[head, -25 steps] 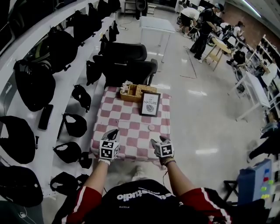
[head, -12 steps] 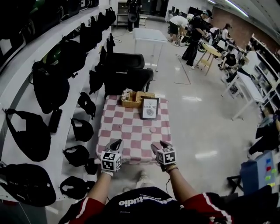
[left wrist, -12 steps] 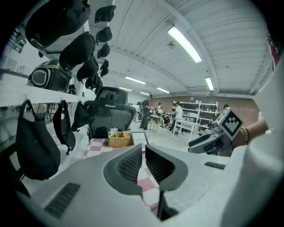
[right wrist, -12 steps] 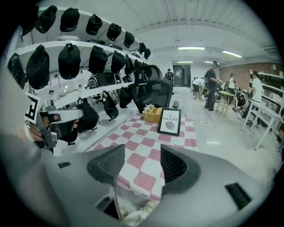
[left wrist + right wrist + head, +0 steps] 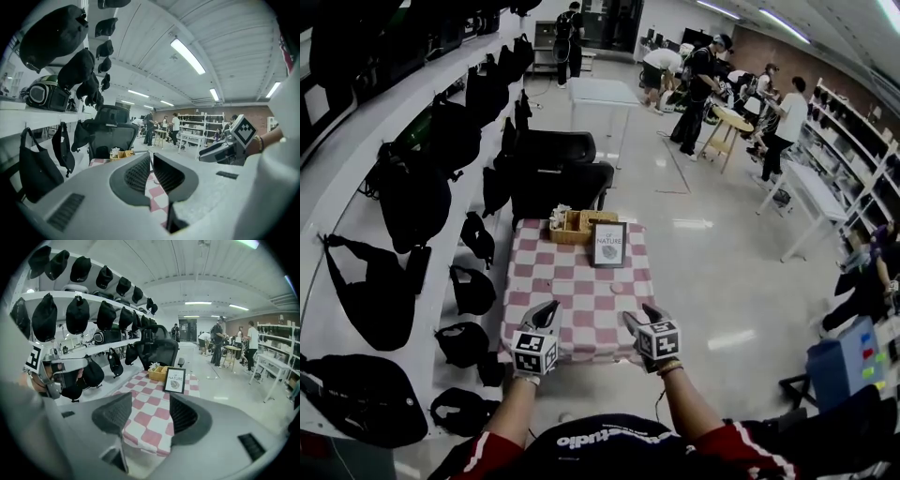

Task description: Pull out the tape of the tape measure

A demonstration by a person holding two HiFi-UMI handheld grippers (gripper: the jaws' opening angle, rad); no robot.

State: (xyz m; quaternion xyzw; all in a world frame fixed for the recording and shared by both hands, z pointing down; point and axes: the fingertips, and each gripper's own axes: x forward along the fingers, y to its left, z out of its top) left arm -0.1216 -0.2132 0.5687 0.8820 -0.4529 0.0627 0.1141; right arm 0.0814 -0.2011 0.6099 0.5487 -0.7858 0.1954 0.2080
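A basket (image 5: 572,225) sits at the counter's (image 5: 581,300) far end, with a picture frame (image 5: 608,245) just in front of it. Chairs (image 5: 558,183) stand behind the counter, and bags (image 5: 412,202) hang on its left. The left gripper (image 5: 546,311) and right gripper (image 5: 639,316) are over its near edge.

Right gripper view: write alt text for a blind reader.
The right gripper, jaws apart and empty, points across a pink-checked table. A framed sign and basket sit at its far end; black caps hang along shelves at left.
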